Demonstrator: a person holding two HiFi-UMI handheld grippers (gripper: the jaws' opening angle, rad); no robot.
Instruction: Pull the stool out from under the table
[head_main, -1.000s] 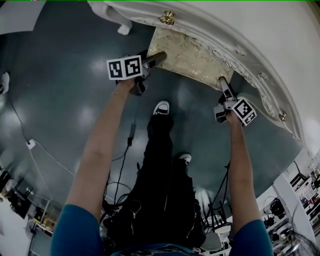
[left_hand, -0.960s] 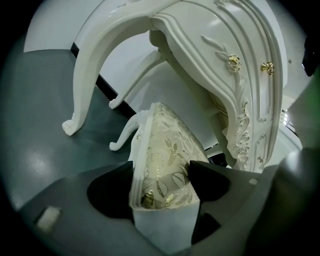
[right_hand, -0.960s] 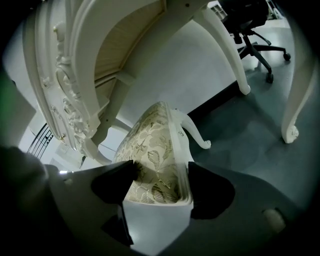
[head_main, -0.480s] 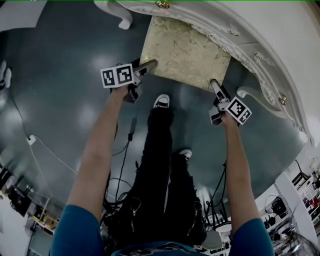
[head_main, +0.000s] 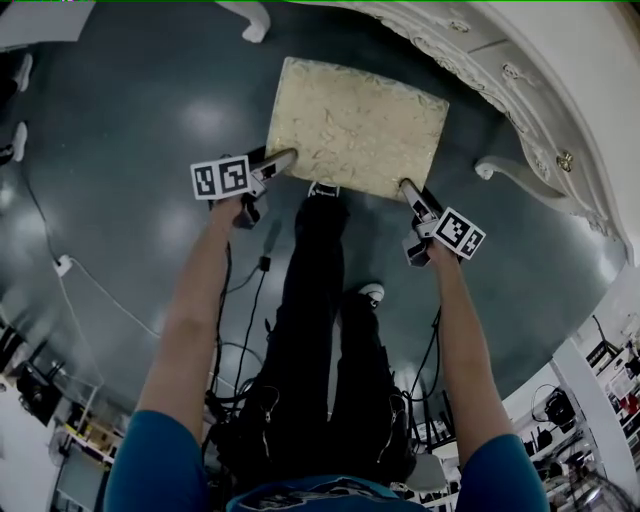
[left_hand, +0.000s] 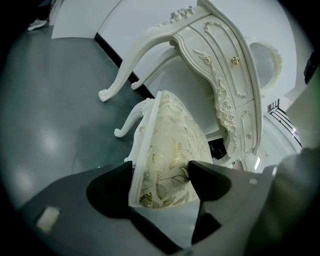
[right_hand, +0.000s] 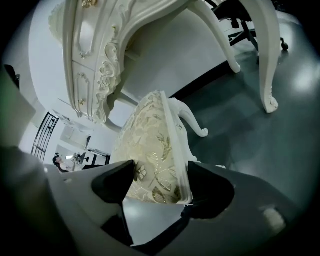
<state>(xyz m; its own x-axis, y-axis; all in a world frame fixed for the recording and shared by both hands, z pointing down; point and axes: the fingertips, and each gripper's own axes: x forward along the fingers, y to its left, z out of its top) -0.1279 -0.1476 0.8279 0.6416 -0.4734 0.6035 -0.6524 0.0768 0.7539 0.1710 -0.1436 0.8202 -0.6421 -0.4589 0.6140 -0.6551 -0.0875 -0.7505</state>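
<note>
The stool (head_main: 355, 125) has a cream seat with shiny gold leaves all over it. Its edge and legs are white. The surface (head_main: 520, 95) is white with curly carved shapes and small gold knobs (head_main: 566, 160). The floor (head_main: 120, 150) is dark grey-green and shiny. The left tongs (head_main: 291, 155) and right tongs (head_main: 404, 184) are dark grey. Each carries a white cube (head_main: 221, 178) with black squares. The person's sleeves (head_main: 150, 460) are blue.
</note>
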